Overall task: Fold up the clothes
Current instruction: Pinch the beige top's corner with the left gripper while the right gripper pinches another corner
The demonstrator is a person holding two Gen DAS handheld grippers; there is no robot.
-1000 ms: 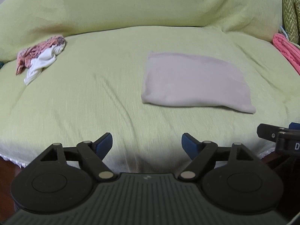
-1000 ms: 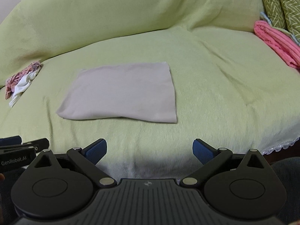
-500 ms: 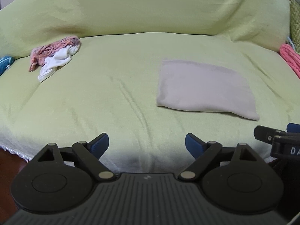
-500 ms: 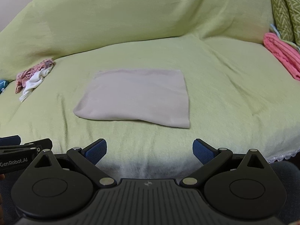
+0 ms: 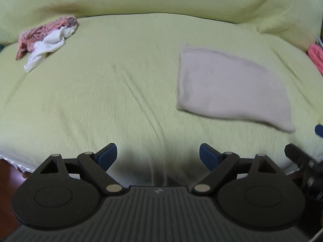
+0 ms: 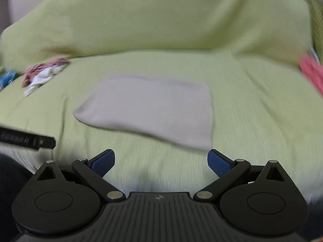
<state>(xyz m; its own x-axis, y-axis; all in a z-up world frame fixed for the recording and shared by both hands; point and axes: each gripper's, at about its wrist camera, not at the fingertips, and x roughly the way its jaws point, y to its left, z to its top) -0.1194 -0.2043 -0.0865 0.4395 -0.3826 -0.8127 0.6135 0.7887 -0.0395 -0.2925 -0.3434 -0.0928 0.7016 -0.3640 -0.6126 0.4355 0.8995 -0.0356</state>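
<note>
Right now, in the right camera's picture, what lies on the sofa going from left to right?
Blue item at the edge → crumpled pink-and-white clothes → folded beige cloth → pink cloth.

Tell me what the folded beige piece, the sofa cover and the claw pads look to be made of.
Folded beige piece: soft matte fabric, likely cotton knit; limp, rounded fold edges. Sofa cover: yellow-green woven cloth, matte; fine ribbing, creases and a lacy hem. Pads on the right claw: blue, probably rubber; dotted grip texture. Blur limits certainty.
</note>
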